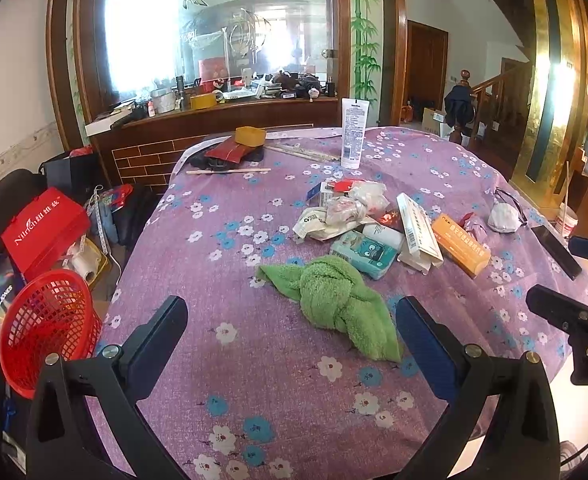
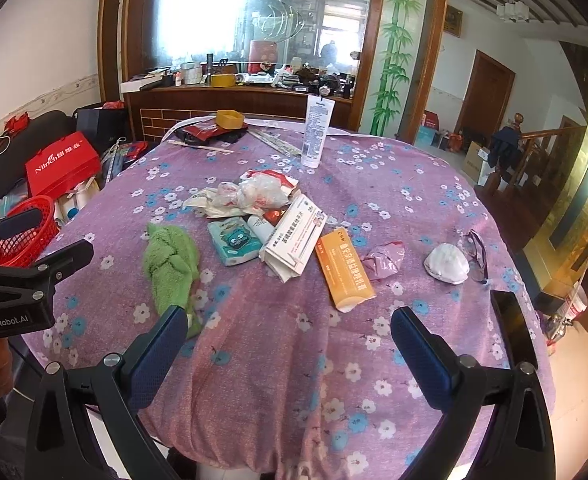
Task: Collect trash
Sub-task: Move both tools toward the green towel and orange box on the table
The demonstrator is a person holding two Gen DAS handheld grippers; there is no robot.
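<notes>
My left fingers (image 1: 290,340) are spread wide and empty above the near edge of the desk (image 1: 254,380); my right fingers (image 2: 290,344) are likewise spread and empty. The trash heap (image 2: 266,216) lies mid-desk: crumpled bags half hide a tissue pack (image 2: 234,242) and white box (image 2: 294,240); box print is unreadable. An orange box (image 2: 344,272), pink wrapper (image 2: 386,258) and mask (image 2: 446,262) lie toward the right edge. A green towel (image 1: 338,304) sits nearest me. Bare cloth fronts both grippers. The red basket (image 1: 50,324) is partly cut off beyond the left edge.
</notes>
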